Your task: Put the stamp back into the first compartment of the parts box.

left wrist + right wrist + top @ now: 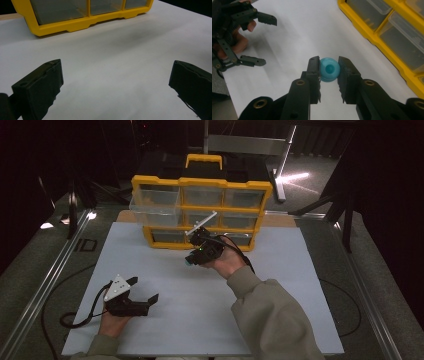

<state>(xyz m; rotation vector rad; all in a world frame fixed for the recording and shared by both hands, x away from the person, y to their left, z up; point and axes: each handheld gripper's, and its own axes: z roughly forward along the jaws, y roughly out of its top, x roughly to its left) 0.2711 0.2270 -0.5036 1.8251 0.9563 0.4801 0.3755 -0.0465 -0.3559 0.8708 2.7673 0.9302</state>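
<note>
A small blue round bead-like piece (pixel 329 69) with a hollow centre is pinched between the jaws of my right gripper (pixel 329 68), above the white table. In the high view the right gripper (pixel 189 261) hovers just in front of the yellow drawer cabinet (pixel 200 212), and a speck of the blue piece (pixel 187 262) shows at its tip. My left gripper (pixel 146 290) rests low at the near left of the table, jaws wide apart with nothing between them; its fingers (pixel 40 87) frame bare table. From the right gripper view the left gripper (pixel 265 41) shows open at upper left.
The cabinet's top-left clear drawer (pixel 154 202) is pulled out toward me. The white tabletop (pixel 200 320) spreads between both hands. Metal rails (pixel 45 285) run along the table's sides, and a cable (pixel 75 317) trails from the left gripper.
</note>
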